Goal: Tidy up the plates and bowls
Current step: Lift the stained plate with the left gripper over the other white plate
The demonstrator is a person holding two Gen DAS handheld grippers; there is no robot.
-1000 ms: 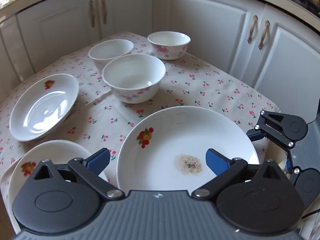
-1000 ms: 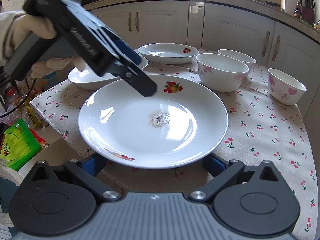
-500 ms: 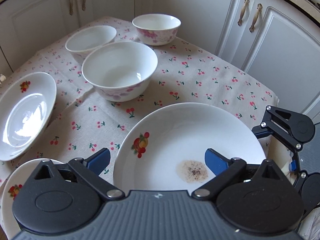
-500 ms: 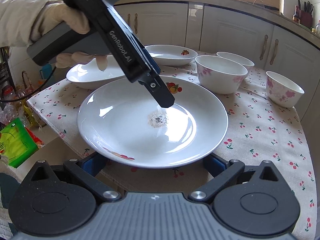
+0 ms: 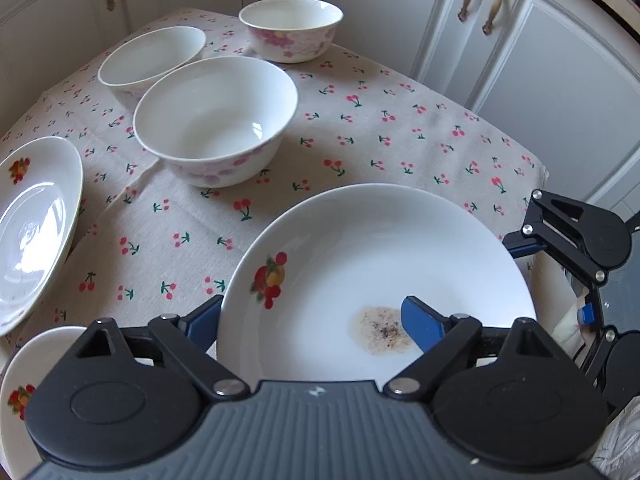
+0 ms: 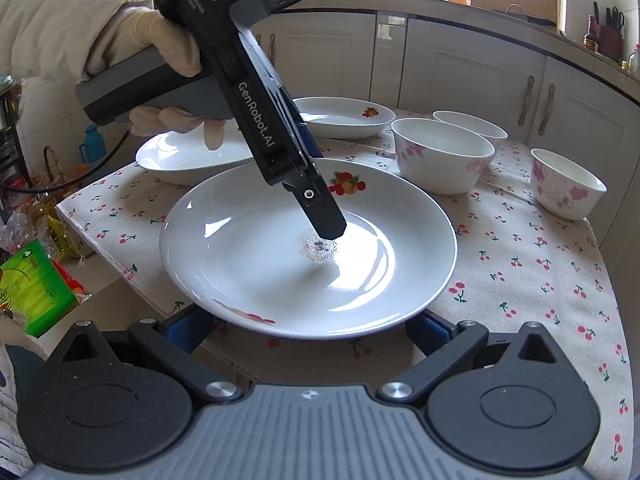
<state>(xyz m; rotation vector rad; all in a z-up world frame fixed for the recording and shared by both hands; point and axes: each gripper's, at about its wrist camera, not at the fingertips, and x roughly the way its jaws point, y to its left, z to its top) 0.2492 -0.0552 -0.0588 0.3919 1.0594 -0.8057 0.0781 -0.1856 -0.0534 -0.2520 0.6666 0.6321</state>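
Note:
A large white plate (image 5: 360,248) with a fruit print and a brown crumb stain (image 5: 380,330) sits at the table's near corner; it also shows in the right wrist view (image 6: 248,264). My left gripper (image 5: 310,320) is open, one finger over the plate's middle, the other outside its rim. In the right wrist view one left fingertip (image 6: 328,224) hovers just above the stain. My right gripper (image 6: 308,326) is open, fingers straddling the plate's near rim below it. Three bowls stand behind: a big one (image 5: 216,120), a shallow one (image 5: 152,60), a flowered one (image 5: 292,28).
Two more fruit-print plates lie at the left (image 5: 32,228) and near left (image 5: 16,392). The cherry-print tablecloth (image 5: 400,136) covers the table. White cabinets (image 5: 540,60) stand close behind. Bags and a green packet (image 6: 28,288) lie on the floor beside the table.
My left gripper has moved forward and down over the big plate, its fingertip now close above the stain. The right gripper has stayed at the plate's rim.

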